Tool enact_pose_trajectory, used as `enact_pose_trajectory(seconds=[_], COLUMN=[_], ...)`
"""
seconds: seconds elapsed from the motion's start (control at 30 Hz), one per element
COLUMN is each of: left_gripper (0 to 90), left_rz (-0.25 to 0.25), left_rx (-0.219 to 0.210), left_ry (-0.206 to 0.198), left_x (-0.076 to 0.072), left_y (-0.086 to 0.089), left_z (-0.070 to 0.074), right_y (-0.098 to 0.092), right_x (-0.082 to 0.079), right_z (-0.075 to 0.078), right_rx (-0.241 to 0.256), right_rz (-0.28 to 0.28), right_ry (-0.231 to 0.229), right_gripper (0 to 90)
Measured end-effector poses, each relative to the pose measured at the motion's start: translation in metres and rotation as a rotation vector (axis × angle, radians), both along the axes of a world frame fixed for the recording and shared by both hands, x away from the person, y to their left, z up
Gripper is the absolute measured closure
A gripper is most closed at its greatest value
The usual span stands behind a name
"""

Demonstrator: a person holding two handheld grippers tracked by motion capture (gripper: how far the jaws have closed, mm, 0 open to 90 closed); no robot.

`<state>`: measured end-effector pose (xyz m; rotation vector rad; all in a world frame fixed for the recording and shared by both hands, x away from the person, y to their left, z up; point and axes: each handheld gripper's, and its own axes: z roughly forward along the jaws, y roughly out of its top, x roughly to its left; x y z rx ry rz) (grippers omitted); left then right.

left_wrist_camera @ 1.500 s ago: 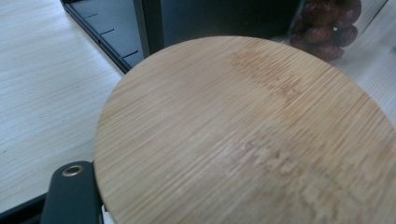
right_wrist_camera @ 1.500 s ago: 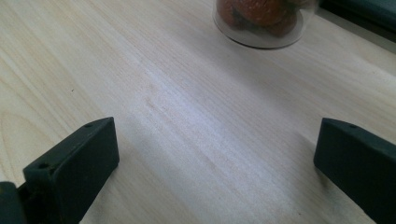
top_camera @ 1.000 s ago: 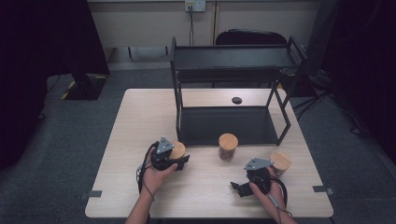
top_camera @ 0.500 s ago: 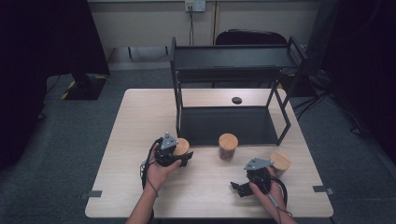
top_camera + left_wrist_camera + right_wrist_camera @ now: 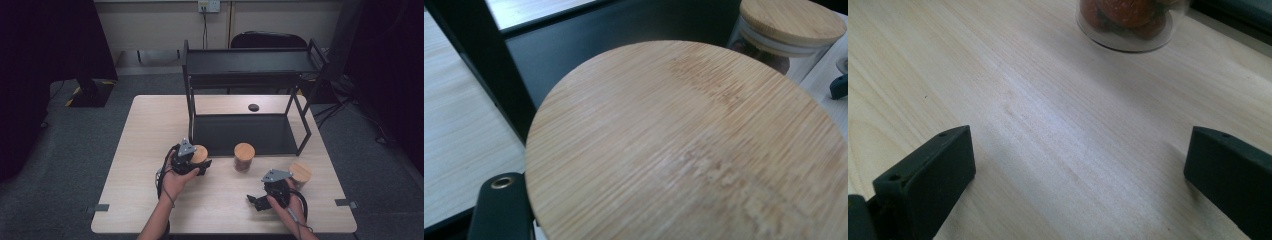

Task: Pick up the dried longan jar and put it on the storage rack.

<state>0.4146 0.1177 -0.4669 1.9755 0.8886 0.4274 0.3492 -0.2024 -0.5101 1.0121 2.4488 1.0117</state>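
My left gripper point(image 5: 196, 163) is shut on a glass jar with a round bamboo lid point(image 5: 199, 153), just in front of the black shelf rack point(image 5: 245, 70). In the left gripper view that lid point(image 5: 684, 145) looms very close, with one black finger point(image 5: 501, 205) at its lower left. A second lidded jar point(image 5: 244, 156) stands mid-table, also seen in the left gripper view point(image 5: 791, 25). A third jar point(image 5: 301, 173) stands at the right, beside my right gripper point(image 5: 256, 200). The right gripper point(image 5: 1078, 150) is open over bare wood, with a jar of orange-brown contents point(image 5: 1133, 20) ahead of it.
The rack's dark lower shelf point(image 5: 245, 134) lies on the wooden table point(image 5: 150, 130) behind the jars. A small black round object point(image 5: 253, 107) sits at the back behind the rack. A black chair point(image 5: 270, 40) stands past the table's far edge.
My left gripper has carried its jar a little to the right and toward the rack. The right gripper and the other two jars have stayed put.
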Motion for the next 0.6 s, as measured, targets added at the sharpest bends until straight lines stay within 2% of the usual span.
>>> enact_pose_trajectory(seconds=[0.6], left_gripper=[25.8], left_rz=[-0.006], left_rx=[-0.015], left_ry=[0.010], left_x=[0.016], left_y=[-0.016], left_z=[0.002], right_y=[0.000], right_x=[0.000], right_z=[0.000], right_rx=[0.000], right_rz=[0.000], right_ry=[0.000], right_gripper=[0.0])
